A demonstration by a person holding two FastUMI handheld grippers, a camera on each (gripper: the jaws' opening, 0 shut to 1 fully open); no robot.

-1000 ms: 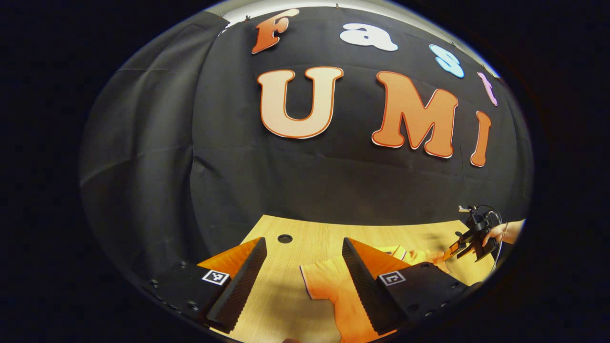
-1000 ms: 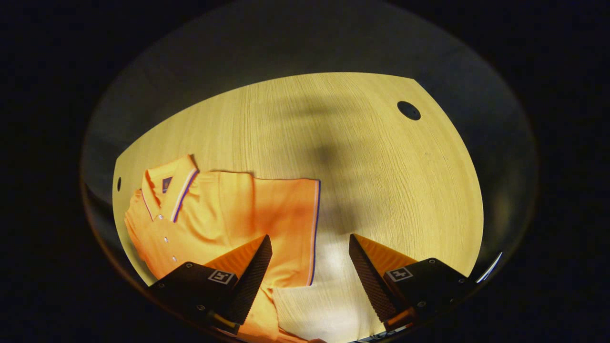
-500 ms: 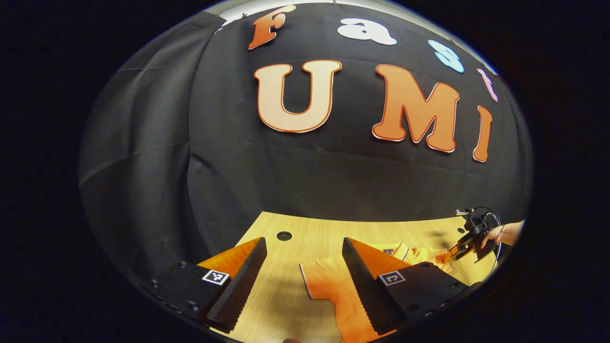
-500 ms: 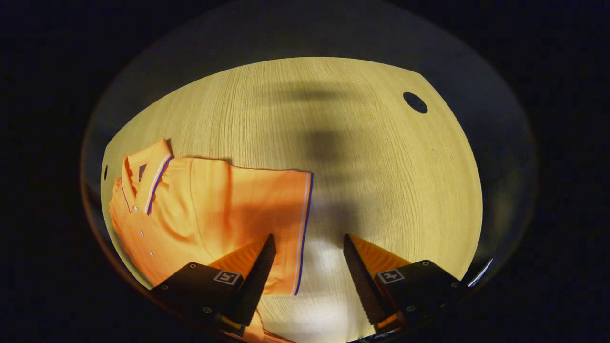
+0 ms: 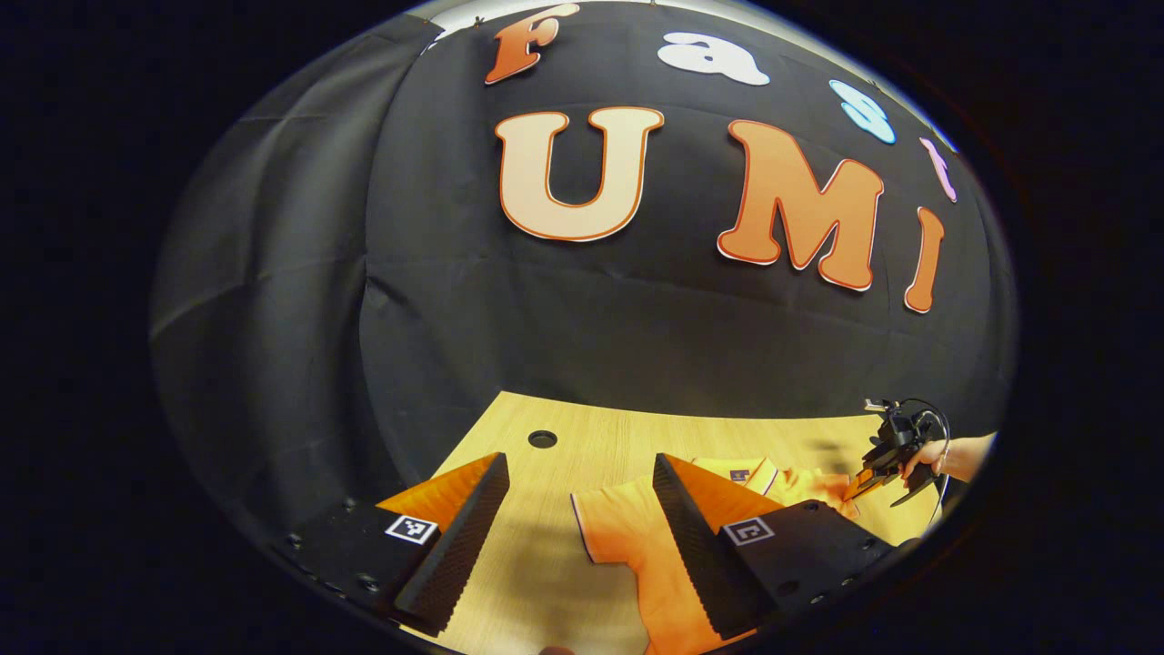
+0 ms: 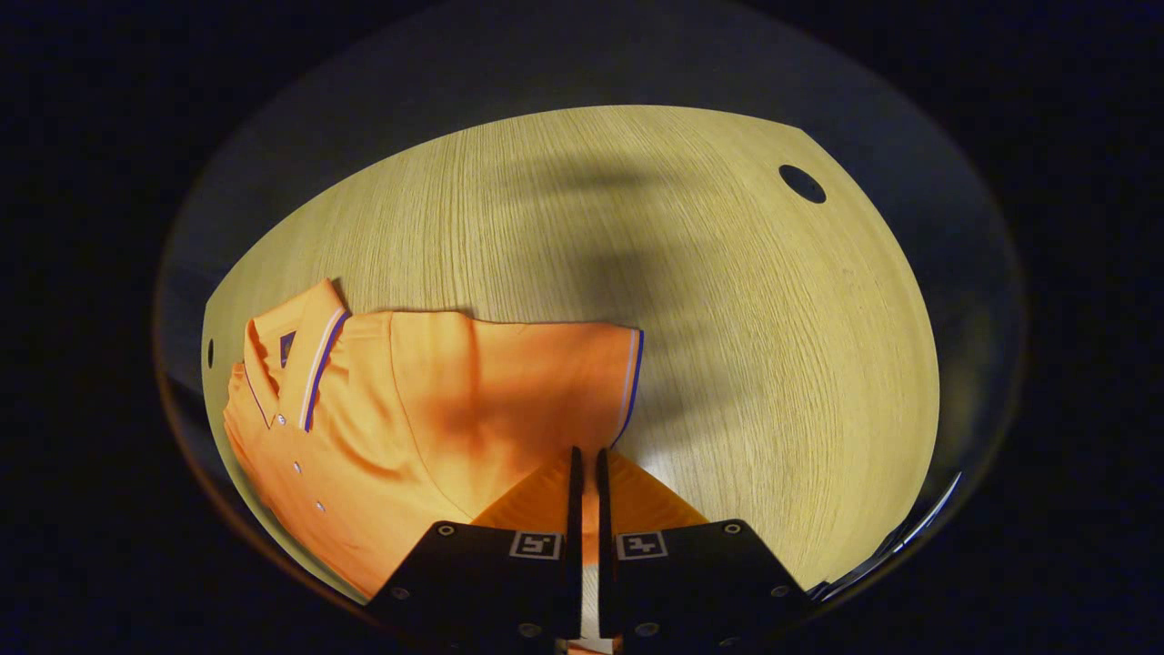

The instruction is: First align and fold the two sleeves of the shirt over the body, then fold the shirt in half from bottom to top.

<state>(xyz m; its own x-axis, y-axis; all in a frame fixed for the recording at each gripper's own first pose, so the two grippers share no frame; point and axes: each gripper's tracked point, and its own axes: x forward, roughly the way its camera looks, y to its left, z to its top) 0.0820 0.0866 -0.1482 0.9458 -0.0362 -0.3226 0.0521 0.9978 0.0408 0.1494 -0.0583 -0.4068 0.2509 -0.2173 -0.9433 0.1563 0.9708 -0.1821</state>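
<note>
Shirt [image 6: 427, 428] sleeve [image 6: 546, 382] at the tips of the right hand-held gripper [image 6: 587, 464]: in the right gripper view its two fingers stand drawn together with barely a slit between them, at the striped cuff of the orange polo; whether cloth is pinched between them cannot be told. The garment lies flat on the pale wood worktop [image 6: 727, 318], collar [image 6: 305, 355] toward the left edge of that view, button placket below it, sleeve spread to the right. A soft shadow falls across the bare wood beyond the cuff, and a round dark hole [image 6: 802, 183] sits near the worktop's far corner.

In the left gripper view the left hand-held gripper [image 5: 582, 496] hangs released, fingers spread wide above the worktop [image 5: 591, 446], the shirt's other sleeve [image 5: 618, 537] lying between and under them without contact that can be made out. Farther off at right, a hand [image 5: 928, 455] holds the other hand-held gripper tilted down at the shirt. Black cloth walls [image 5: 409, 318] the booth behind the worktop.
</note>
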